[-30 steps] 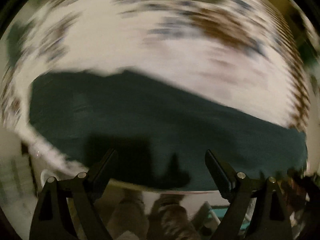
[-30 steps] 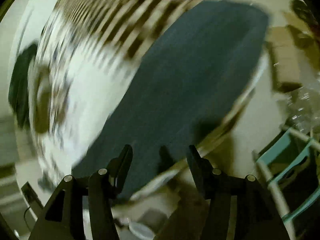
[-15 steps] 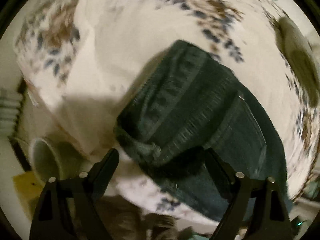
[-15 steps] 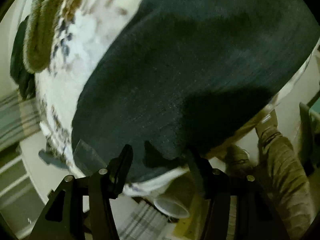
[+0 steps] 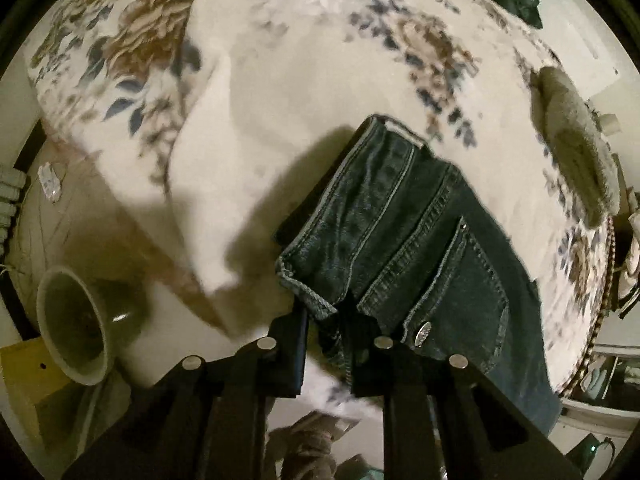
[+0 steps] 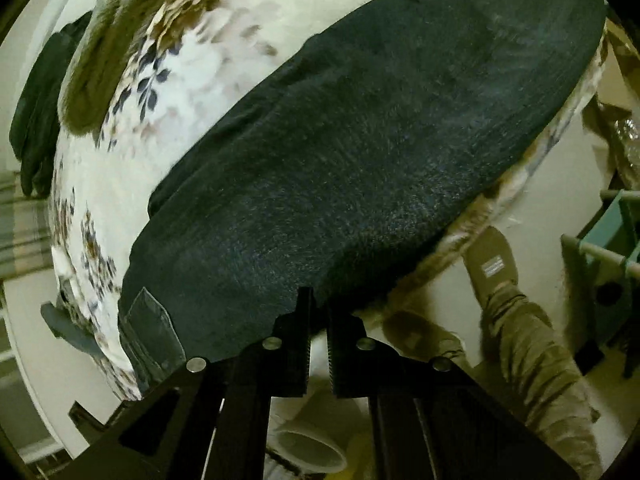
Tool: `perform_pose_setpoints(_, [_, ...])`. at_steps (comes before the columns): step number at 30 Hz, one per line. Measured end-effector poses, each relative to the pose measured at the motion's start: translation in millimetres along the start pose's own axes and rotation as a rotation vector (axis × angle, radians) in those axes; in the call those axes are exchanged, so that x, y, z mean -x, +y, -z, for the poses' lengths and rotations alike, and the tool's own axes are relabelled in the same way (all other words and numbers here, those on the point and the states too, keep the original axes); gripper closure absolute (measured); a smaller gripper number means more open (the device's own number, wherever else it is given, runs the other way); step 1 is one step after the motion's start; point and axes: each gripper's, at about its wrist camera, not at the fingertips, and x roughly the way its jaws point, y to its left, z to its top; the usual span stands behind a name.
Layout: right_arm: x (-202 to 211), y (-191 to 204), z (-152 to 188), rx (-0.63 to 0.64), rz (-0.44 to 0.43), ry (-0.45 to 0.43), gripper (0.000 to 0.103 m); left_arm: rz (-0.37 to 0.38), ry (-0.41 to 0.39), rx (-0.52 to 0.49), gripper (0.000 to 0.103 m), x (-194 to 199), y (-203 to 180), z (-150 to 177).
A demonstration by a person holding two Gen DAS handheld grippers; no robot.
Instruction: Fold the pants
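Note:
Dark blue jeans (image 5: 404,248) lie on a floral bedspread (image 5: 288,64). In the left wrist view the waistband end with a back pocket faces me. My left gripper (image 5: 334,320) is shut on the waistband near edge. In the right wrist view the jeans' leg (image 6: 360,152) stretches across the bed as a wide dark band. My right gripper (image 6: 318,316) is shut on the near edge of that leg, its jaws almost together.
A grey-green folded blanket (image 5: 576,152) lies at the bed's far right; it also shows in the right wrist view (image 6: 108,48). A pale round bin (image 5: 76,320) stands on the floor left. The person's leg and shoe (image 6: 496,272) are beside a teal rack (image 6: 616,232).
Both grippers were open above the jeans; they have come down to the fabric's near edge and closed on it. The blur has settled.

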Motion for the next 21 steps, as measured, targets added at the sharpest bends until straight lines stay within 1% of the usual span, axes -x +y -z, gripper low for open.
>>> perform_pose_setpoints(3, [-1, -12, -9, 0.008, 0.032, 0.029, 0.096, -0.027, 0.055, 0.012, 0.089, -19, 6, 3])
perform_pose_setpoints(4, [-10, -17, -9, 0.005, 0.050, 0.047, 0.096, -0.036, 0.072, 0.017, 0.085, -24, 9, 2])
perform_pose_setpoints(6, [-25, -19, -16, 0.006, 0.070, 0.083, 0.093, -0.034, 0.098, 0.037, 0.082, -22, 10, -1])
perform_pose_setpoints(7, [-34, -18, -21, 0.018, 0.093, 0.116, 0.090, -0.047, 0.108, 0.033, 0.075, -14, 8, -2])
perform_pose_setpoints(8, [-38, -13, -27, 0.037, 0.105, 0.145, 0.084, -0.072, 0.107, 0.018, 0.071, -7, 5, -2])
perform_pose_setpoints(9, [-37, -8, -30, 0.066, 0.119, 0.172, 0.071, -0.115, 0.086, -0.031, 0.071, 7, -4, -1])
perform_pose_setpoints(10, [-31, 1, -33, 0.115, 0.138, 0.192, 0.063, -0.143, 0.058, -0.079, 0.060, 21, -17, 0])
perform_pose_setpoints(11, [-24, 11, -34, 0.163, 0.150, 0.202, 0.053, -0.165, 0.034, -0.117, 0.025, 30, -29, 0])
perform_pose_setpoints(12, [-12, 25, -34, 0.221, 0.131, 0.215, 0.050, -0.190, 0.004, -0.172, 0.010, 39, -46, -1])
perform_pose_setpoints(13, [-6, 36, -36, 0.261, 0.125, 0.224, 0.050, -0.207, -0.032, -0.231, 0.004, 45, -64, -3])
perform_pose_setpoints(15, [5, 65, -40, 0.363, 0.135, 0.238, 0.050, -0.238, -0.083, -0.322, 0.004, 45, -95, -8])
perform_pose_setpoints(16, [6, 82, -46, 0.406, 0.132, 0.246, 0.050, -0.265, -0.099, -0.366, 0.004, 37, -116, -15])
perform_pose_setpoints(19, [-4, 130, -70, 0.474, 0.093, 0.256, 0.050, -0.258, -0.070, -0.403, 0.004, 12, -148, -32])
perform_pose_setpoints(20, [-12, 146, -82, 0.487, 0.087, 0.261, 0.050, -0.275, -0.066, -0.434, 0.004, 1, -159, -37])
perform_pose_setpoints(21, [-19, 161, -92, 0.497, 0.091, 0.259, 0.050, -0.301, -0.070, -0.463, 0.004, -6, -162, -38])
